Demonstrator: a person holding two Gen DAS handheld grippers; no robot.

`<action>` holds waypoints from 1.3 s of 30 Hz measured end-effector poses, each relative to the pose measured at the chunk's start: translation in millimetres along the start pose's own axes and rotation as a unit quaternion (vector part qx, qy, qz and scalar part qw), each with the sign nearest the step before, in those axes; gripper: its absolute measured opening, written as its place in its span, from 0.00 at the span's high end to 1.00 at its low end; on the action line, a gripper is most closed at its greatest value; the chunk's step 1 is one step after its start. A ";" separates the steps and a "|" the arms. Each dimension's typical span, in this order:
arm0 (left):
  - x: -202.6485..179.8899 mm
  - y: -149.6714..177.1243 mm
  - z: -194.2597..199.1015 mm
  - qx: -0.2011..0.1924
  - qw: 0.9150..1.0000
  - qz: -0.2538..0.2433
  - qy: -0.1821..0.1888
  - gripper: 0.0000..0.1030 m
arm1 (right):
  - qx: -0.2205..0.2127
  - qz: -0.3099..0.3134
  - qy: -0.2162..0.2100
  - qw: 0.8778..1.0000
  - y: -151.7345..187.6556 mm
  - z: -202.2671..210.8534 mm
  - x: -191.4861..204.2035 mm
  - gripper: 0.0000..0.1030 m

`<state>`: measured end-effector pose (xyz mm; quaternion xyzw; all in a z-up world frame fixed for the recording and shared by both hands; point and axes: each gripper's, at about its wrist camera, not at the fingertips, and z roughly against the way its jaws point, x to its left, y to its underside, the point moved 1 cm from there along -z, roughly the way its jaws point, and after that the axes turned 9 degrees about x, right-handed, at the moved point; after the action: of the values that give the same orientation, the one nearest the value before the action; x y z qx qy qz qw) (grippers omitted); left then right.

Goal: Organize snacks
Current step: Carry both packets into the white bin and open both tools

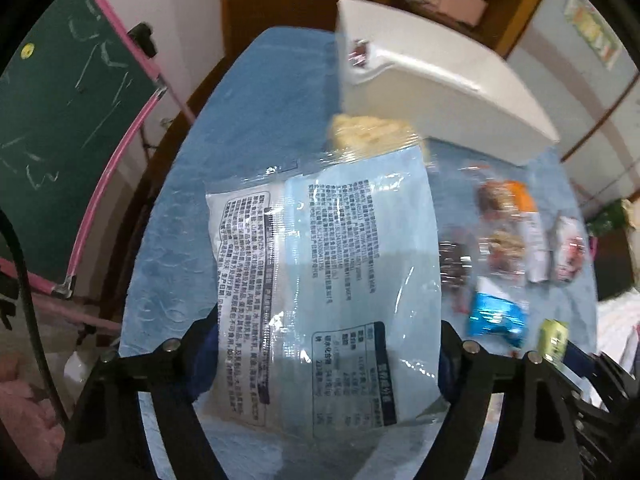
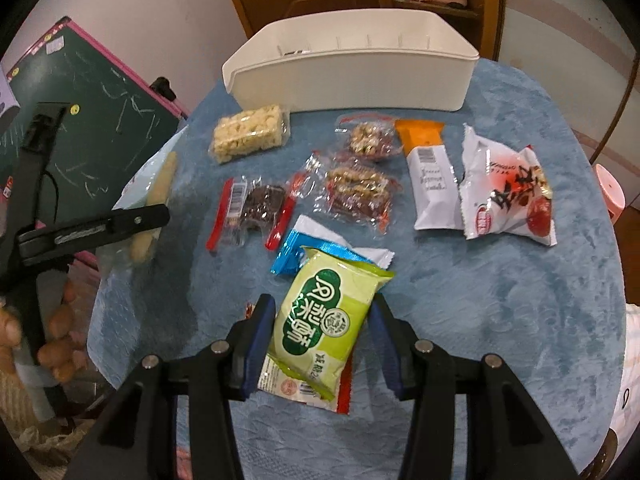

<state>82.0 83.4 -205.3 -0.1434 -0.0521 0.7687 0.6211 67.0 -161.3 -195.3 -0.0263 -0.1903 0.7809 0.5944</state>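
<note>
At the bottom of the right wrist view, the right gripper [image 2: 320, 344] had its jaws pinching a green snack packet [image 2: 326, 320], which lay over a red-edged wrapper [image 2: 344, 396]; that wrapper could be dragged along if the lift caught it. In the left wrist view, the left gripper [image 1: 328, 356] had its jaws closed on the sides of a large pale-blue bag [image 1: 320, 280], held above the desk [image 1: 256, 120]. The bag looked slick and floppy, so it could slide out or sag. Further up, loose snacks lay mid-frame: a blue packet [image 2: 296, 254] and a white and red bag [image 2: 508, 196]. The white bin [image 2: 348, 76] stood at the top, and a swinging bag might knock its rim.
</note>
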 end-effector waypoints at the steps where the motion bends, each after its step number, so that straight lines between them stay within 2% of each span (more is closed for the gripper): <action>1: -3.9 0.6 5.2 -0.005 1.000 -0.006 0.004 0.22 | -0.002 -0.002 -0.001 1.000 -0.7 1.5 -1.3 0.53; 11: -51.3 -4.3 58.9 -0.053 0.996 -0.061 0.030 0.26 | -0.044 -0.005 -0.005 0.999 -13.5 31.9 -7.4 0.53; 21: -90.2 -42.4 116.8 -0.118 0.987 -0.107 0.024 0.27 | -0.123 0.021 0.010 0.992 -66.5 88.6 -6.8 0.53; 32: -117.4 -108.9 158.9 -0.172 0.978 -0.120 0.010 0.27 | -0.205 0.045 0.049 0.976 -142.6 148.6 -8.8 0.53; 39: -132.5 -160.0 163.4 -0.195 0.974 -0.115 0.007 0.28 | -0.226 0.046 0.059 0.971 -192.7 155.2 -6.8 0.53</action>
<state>210.6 6.6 12.5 -0.2601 -0.2123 0.6663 0.6658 204.4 -166.4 10.5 -0.2151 -0.3253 0.7411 0.5465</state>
